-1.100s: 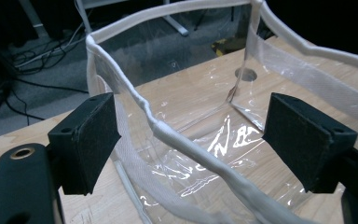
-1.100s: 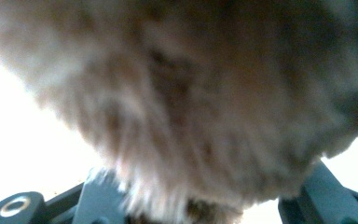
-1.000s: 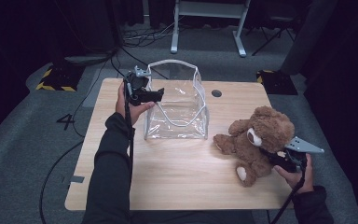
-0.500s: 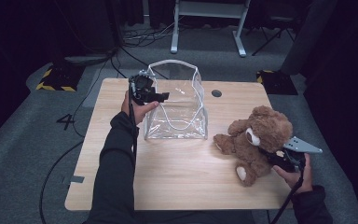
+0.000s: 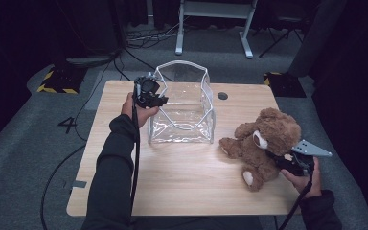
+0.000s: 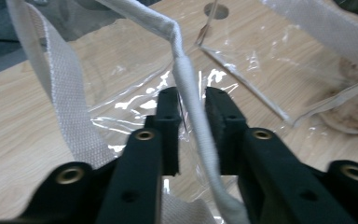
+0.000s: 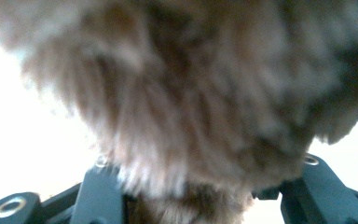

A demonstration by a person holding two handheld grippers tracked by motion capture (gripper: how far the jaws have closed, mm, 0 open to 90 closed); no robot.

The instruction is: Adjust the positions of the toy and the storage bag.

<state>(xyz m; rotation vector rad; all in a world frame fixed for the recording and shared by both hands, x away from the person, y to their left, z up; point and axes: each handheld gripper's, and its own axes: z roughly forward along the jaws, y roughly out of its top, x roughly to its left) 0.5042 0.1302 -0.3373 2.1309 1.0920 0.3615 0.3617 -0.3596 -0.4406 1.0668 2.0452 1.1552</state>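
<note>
Both tools grip: my left gripper (image 6: 191, 126), jaws just closing, pinches the clear bag (image 5: 182, 112) rim (holding it open), my right gripper (image 5: 287, 160) clamps the teddy bear (image 5: 263, 141) at 3 o'clock.

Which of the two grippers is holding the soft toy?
The right gripper, clamped on the brown teddy bear; the left gripper pinches the clear bag's white rim instead.

Grey carpet (image 5: 38, 143) (dark room), wooden table (image 5: 187, 177)
</note>
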